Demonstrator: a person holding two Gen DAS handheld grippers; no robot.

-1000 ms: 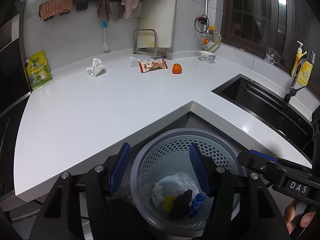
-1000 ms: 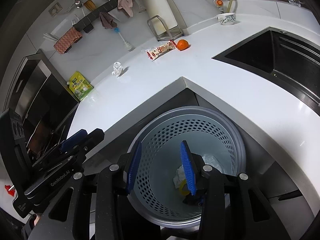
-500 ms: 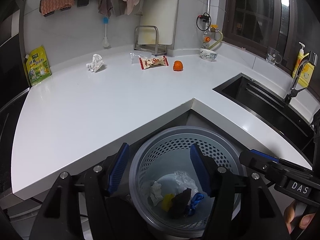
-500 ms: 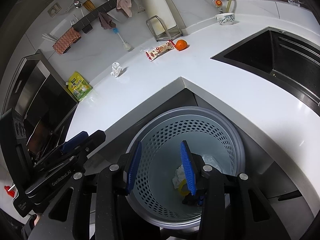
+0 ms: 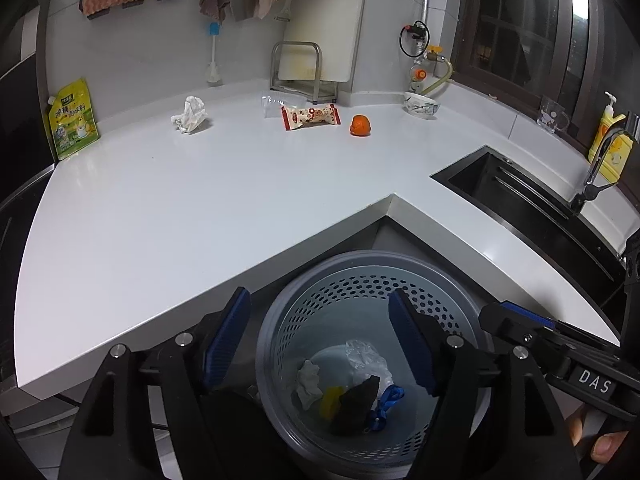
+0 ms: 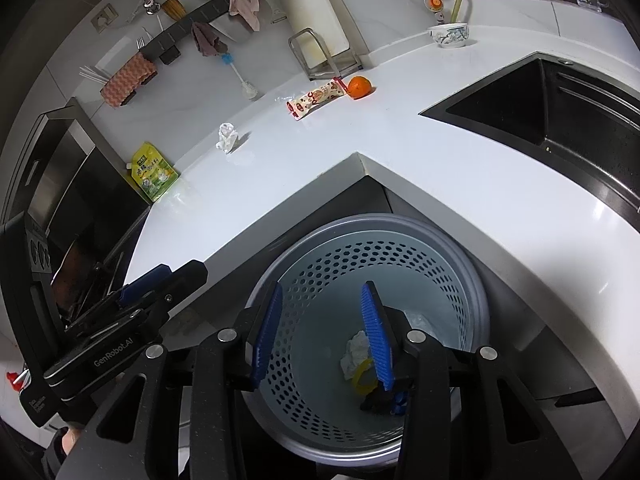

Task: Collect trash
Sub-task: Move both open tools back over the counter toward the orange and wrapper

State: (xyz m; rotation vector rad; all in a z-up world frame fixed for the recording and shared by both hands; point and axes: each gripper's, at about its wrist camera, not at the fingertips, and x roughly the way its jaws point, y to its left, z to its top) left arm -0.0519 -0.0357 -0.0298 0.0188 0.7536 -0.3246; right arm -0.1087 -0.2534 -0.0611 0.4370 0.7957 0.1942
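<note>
The blue-padded fingers (image 5: 226,338) of the left gripper (image 5: 320,340) stand wide apart and are opening further, with nothing between them; they hang above the rim of the perforated grey bin (image 5: 368,280). The right gripper (image 6: 322,334) hovers over the same bin (image 6: 400,240) with its fingers (image 6: 268,336) parted more narrowly, also pinching nothing.

Down in the bin lie a white crumpled tissue (image 5: 309,380), a clear plastic wad (image 5: 366,356), a yellow scrap (image 5: 332,398), a black piece (image 5: 356,404) and a blue scrap (image 5: 386,400).

The bin stands on the floor in the inner corner of the white L-shaped counter (image 5: 200,200). Trash waits at the far side of that counter, near the wall: a crumpled tissue (image 5: 190,114) to the left, a clear plastic wrapper (image 5: 274,103) just beside a red-and-white snack packet (image 5: 310,117), and an orange fruit (image 5: 360,125) just right of the packet.

Further out, a green-yellow pouch (image 5: 72,118) leans at the counter's left end, a cutting board (image 5: 326,20) stands in a metal rack against the wall, a patterned bowl (image 5: 421,106) sits near the window, and a dark sink (image 5: 520,204) is set into the right arm of the counter. Fingertips of a person's hand (image 5: 596,438) show at the lower right edge of the left wrist view.
</note>
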